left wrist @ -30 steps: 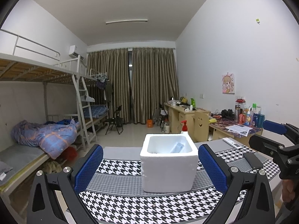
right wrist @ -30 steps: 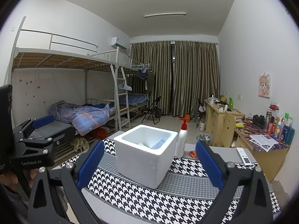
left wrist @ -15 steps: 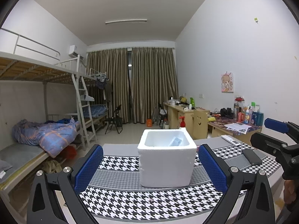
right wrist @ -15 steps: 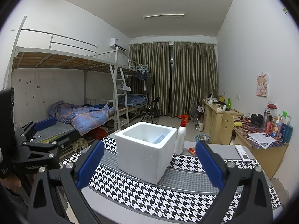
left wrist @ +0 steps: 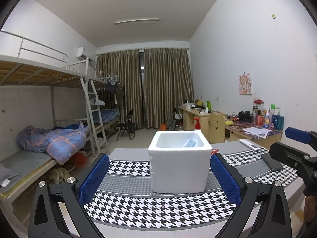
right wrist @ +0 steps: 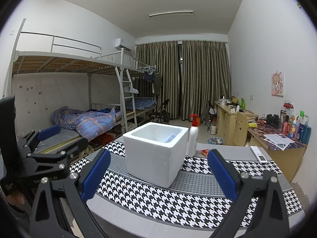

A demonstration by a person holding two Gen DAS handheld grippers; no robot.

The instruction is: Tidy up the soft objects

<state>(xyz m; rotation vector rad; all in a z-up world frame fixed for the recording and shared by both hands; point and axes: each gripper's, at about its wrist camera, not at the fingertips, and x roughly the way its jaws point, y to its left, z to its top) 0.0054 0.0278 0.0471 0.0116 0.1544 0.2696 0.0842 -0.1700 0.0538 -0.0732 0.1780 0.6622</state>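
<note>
**Foam Box Centred on Counter, Both Grippers Released**

The white foam box (left wrist: 179,166) stands upright at the centre of the left wrist view and slightly left of centre in the right wrist view (right wrist: 156,152). It is open at the top. A pale blue soft item (left wrist: 190,143) lies inside, against the inner wall at the right of the cavity; its kind cannot be told. The box rests on a houndstooth cloth (left wrist: 158,212) that covers the counter (right wrist: 223,151).

Just behind the box, at its right rear corner in the right wrist view, stands a white pump bottle (right wrist: 192,138) with a red head. A small orange packet (right wrist: 205,152) lies on the counter just right of the bottle. A white remote (right wrist: 258,156) lies near the right edge of the counter, and a dark flat case (left wrist: 272,162) lies at the right of the left wrist view.

The left gripper (left wrist: 159,175) is in the lower part of its view, jaws released and spread wide, holding nothing; the box appears between them but apart from both blue pads. The right gripper (right wrist: 159,173) is likewise released and empty.

A bunk bed (right wrist: 65,67) fills the left of the frame; closed curtains (left wrist: 144,87) hang at the far wall.
</note>
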